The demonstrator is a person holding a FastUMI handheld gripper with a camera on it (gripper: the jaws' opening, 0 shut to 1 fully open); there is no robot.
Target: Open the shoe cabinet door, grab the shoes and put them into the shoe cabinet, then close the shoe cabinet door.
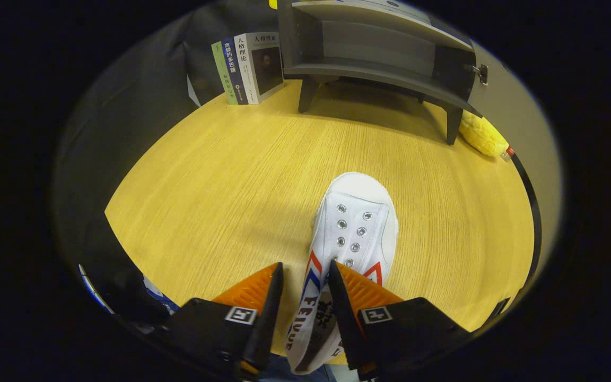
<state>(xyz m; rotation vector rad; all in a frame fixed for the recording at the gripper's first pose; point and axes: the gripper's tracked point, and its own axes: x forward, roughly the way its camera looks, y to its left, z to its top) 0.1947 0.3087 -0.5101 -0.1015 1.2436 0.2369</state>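
The tongs (305,276) stand narrowly apart around the white shoe (356,228) — its heel hidden, grip unclear — cabinet (380,58) beyond.

surface (220,175): I see light wood grain with a matt, finely lined finish.
shoe (356,228): between the fingers of my hand-held gripper (305,297) I see white canvas cloth with shiny metal eyelets.
shoe cabinet (374,53): beyond the fingers I see smooth matt grey board.
books (250,66): beside the cabinet I see glossy paper covers.
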